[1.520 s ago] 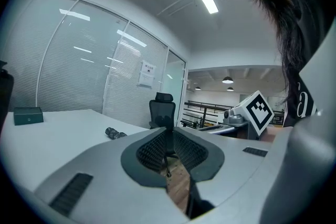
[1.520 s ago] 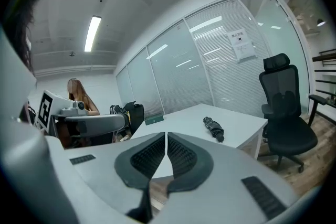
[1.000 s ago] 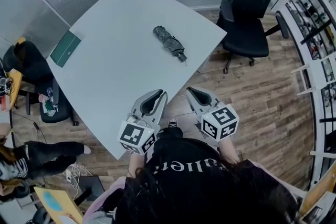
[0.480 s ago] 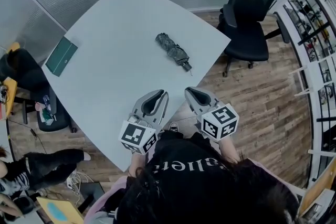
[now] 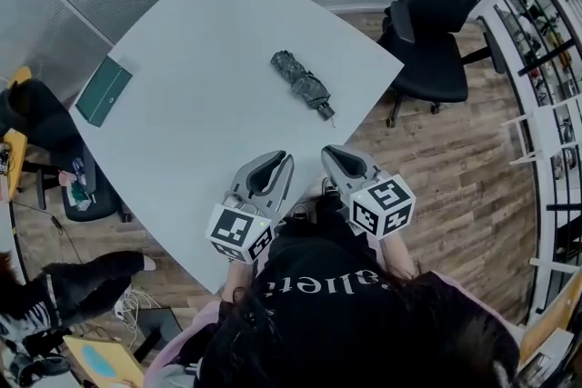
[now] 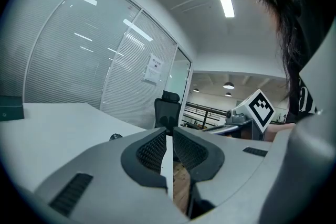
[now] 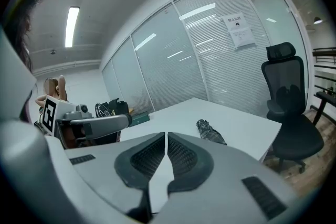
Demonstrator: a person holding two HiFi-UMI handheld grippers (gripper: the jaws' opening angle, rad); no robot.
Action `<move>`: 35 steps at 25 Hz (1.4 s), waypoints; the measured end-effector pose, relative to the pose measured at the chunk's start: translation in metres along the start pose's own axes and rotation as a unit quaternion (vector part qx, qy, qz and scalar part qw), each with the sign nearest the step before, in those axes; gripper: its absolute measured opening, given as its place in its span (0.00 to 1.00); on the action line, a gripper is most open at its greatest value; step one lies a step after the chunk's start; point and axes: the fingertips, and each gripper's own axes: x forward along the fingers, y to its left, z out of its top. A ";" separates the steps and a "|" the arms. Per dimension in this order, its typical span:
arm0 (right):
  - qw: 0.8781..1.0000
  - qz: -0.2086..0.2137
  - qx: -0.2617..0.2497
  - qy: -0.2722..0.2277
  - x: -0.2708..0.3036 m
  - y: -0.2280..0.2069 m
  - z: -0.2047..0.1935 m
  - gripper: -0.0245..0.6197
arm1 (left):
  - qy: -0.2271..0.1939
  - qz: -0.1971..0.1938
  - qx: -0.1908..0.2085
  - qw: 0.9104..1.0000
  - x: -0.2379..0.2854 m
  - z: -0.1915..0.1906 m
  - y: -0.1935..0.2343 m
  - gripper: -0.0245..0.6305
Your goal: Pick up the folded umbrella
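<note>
Colours logged from my remote station.

- Folded umbrella of dark grey fabric: mottled, camouflage-like blotches of lighter grey, with a black tip at its near right end.
- Curved pale grey-white table top: plain, no pattern.
- Flat dark green rectangular book, at the table's left edge: solid colour.
- Left gripper and right gripper: light grey shells. The pads are black with a fine grid texture. The cubes are white with black square markers.
- Black mesh-back office chair, far right.
- Brown wood-plank floor: streaked grain.
- Person's black top: pale lettering.
</note>
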 end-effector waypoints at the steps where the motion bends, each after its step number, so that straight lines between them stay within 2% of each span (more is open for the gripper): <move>1: 1.000 0.003 0.000 0.001 0.003 -0.002 0.001 0.08 | 0.001 0.003 0.000 1.000 0.002 0.000 0.001 0.12; 9: 0.999 0.044 -0.013 0.017 0.035 -0.025 0.014 0.08 | -0.002 0.047 -0.006 0.999 0.022 0.008 0.022 0.12; 16: 0.995 0.072 -0.050 0.044 0.063 -0.059 0.020 0.08 | -0.010 0.084 -0.011 0.996 0.053 0.018 0.036 0.12; 22: 0.991 0.083 -0.076 0.073 0.094 -0.092 0.015 0.08 | -0.010 0.110 -0.011 0.994 0.071 0.025 0.042 0.12; 29: 0.986 0.097 -0.072 0.117 0.140 -0.127 -0.001 0.09 | -0.006 0.145 -0.016 0.989 0.076 0.025 0.050 0.12; 30: 0.985 0.102 -0.067 0.123 0.148 -0.130 -0.003 0.11 | -0.004 0.150 -0.019 0.988 0.076 0.023 0.052 0.12; 32: 0.982 0.114 -0.056 0.137 0.164 -0.135 -0.009 0.22 | 0.000 0.161 -0.024 0.987 0.075 0.020 0.054 0.12; 35: 0.980 0.112 -0.055 0.155 0.187 -0.145 -0.015 0.25 | 0.006 0.176 -0.030 0.984 0.071 0.016 0.059 0.12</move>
